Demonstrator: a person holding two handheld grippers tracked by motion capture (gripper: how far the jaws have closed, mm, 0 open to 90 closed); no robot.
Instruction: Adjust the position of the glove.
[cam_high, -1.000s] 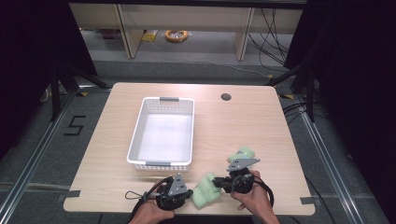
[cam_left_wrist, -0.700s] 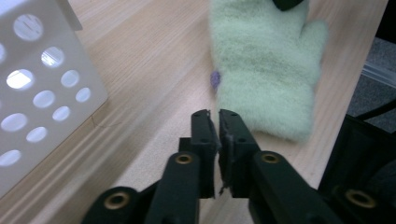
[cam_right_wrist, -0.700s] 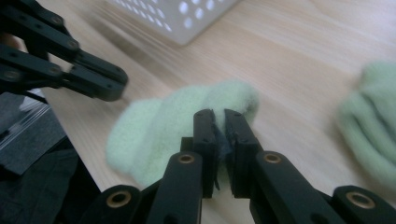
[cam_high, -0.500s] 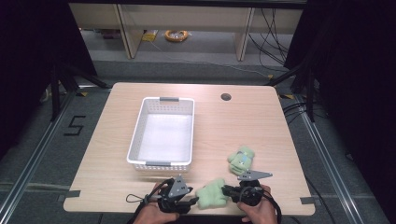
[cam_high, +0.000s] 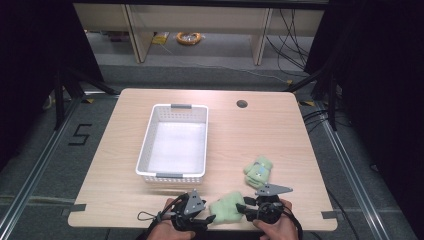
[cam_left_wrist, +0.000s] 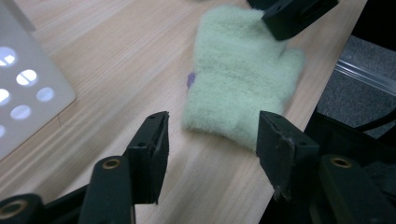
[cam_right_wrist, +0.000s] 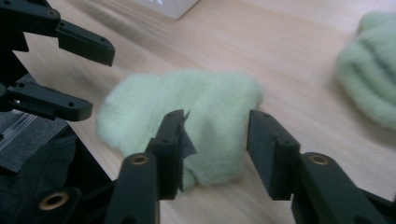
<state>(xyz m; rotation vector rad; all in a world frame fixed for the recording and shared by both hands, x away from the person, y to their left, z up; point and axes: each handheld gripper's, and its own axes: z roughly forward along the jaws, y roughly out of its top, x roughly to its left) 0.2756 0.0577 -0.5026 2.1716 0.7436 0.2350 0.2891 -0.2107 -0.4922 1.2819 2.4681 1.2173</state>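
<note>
A pale green fuzzy mitten (cam_high: 227, 207) lies at the table's front edge between my two grippers. In the left gripper view the mitten (cam_left_wrist: 238, 93) sits just ahead of my left gripper (cam_left_wrist: 212, 126), whose jaws stand wide apart and hold nothing. My right gripper (cam_right_wrist: 215, 116) straddles the mitten's (cam_right_wrist: 154, 107) other end, jaws apart on either side of the fabric. From the high view, the left gripper (cam_high: 207, 218) is at the mitten's left and the right gripper (cam_high: 241, 207) at its right. A second green mitten (cam_high: 259, 171) lies farther back on the right.
A white perforated basket (cam_high: 172, 106) stands empty at the table's middle left, and its corner (cam_left_wrist: 28, 84) is close to my left gripper. A round cable hole (cam_high: 242, 104) is at the back. The table's front edge runs right beneath both hands.
My right gripper has pulled back from beside the far mitten toward the front edge, and now sits at the near mitten's right end. The left gripper has barely moved.
</note>
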